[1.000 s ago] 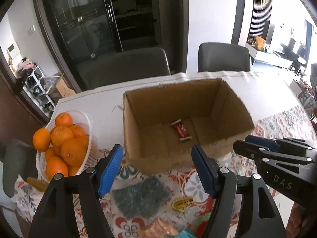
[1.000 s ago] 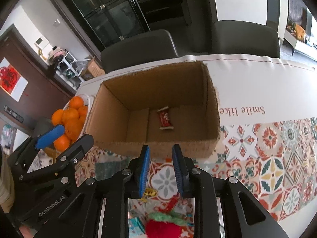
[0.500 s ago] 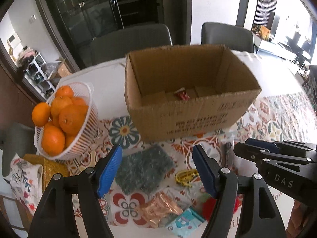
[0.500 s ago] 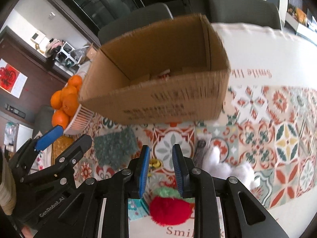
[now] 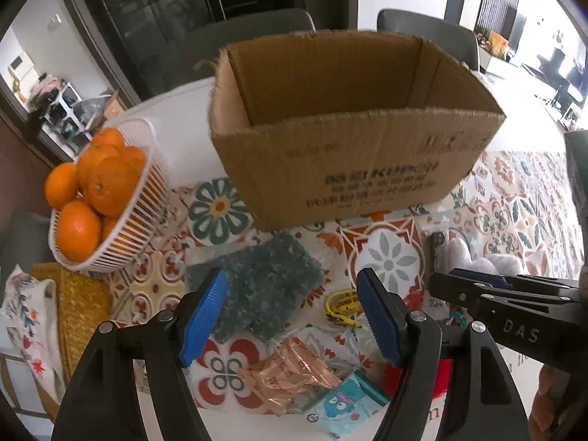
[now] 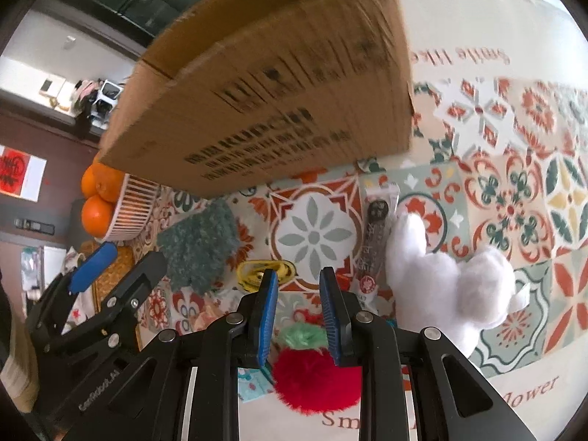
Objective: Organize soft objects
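My left gripper [image 5: 292,312] is open, its blue pads hanging wide above a fuzzy teal cloth [image 5: 264,283] that lies in front of the cardboard box [image 5: 349,147]. My right gripper [image 6: 298,312] points down with only a narrow gap between its pads and nothing in it. Just below it sits a red plush ball with a green top [image 6: 316,378]. A white plush toy [image 6: 441,279] rests to its right. The teal cloth [image 6: 198,242] and the left gripper [image 6: 99,268] show at the left of the right wrist view. The box's inside is hidden from here.
A white basket of oranges [image 5: 110,198] stands left of the box. A yellow band [image 5: 341,307], a copper wrapper [image 5: 290,375], a blue cartoon packet [image 5: 341,404] and a long dark packet [image 6: 376,242] lie on the patterned tablecloth. Chairs stand behind the table.
Both grippers have sunk from above the box's opening to the items in front of it. The box floor and the red snack in it have dropped out of sight. Neither opening has changed.
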`<state>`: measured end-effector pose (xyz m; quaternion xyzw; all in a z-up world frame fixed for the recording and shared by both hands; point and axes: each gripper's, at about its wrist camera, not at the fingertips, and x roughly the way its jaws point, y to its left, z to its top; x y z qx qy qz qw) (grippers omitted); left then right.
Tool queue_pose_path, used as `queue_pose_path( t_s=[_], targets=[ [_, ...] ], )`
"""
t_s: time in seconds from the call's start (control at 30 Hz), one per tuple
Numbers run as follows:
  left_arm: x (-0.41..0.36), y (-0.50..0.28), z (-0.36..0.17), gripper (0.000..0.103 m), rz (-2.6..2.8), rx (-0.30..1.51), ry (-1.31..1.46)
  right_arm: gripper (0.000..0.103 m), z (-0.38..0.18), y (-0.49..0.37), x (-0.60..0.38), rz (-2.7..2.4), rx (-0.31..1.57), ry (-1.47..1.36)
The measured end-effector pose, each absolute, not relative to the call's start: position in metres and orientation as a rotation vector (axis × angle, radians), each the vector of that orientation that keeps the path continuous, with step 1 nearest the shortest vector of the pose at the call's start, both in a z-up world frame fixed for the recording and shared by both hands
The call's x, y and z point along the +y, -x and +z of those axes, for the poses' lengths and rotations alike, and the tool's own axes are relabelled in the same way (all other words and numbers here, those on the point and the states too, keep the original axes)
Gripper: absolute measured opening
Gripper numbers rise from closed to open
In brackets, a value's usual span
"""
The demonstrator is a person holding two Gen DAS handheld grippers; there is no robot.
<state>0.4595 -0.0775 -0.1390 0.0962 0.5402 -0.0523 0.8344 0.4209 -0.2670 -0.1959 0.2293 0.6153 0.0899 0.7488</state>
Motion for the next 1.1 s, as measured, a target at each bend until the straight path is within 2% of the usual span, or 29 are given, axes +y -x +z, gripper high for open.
queue_pose_path(
  t_s=[0.3,0.8,0.9,1.1],
  targets=[
    [-0.081,-0.465,-0.16,0.073,-0.097,1.189,-0.209,0.025,-0.232,-0.426,-0.268,0.169,1.418,-0.544],
    [-0.076,-0.474,-0.174,0.073,-0.09,1.229,-0.172,0.026,-0.26,-0.446,-0.263,0.124,1.473,-0.583],
    [-0.076,-0.474,-0.173,0.073,-0.098,1.228,-0.166,0.039,-0.254,-0.446,-0.26,0.142,1.472,-0.59],
    [-0.074,-0.475,-0.172,0.073,-0.101,1.225,-0.152,0.042,-0.238,-0.438,-0.257,0.041,1.479,-0.512]
  ],
)
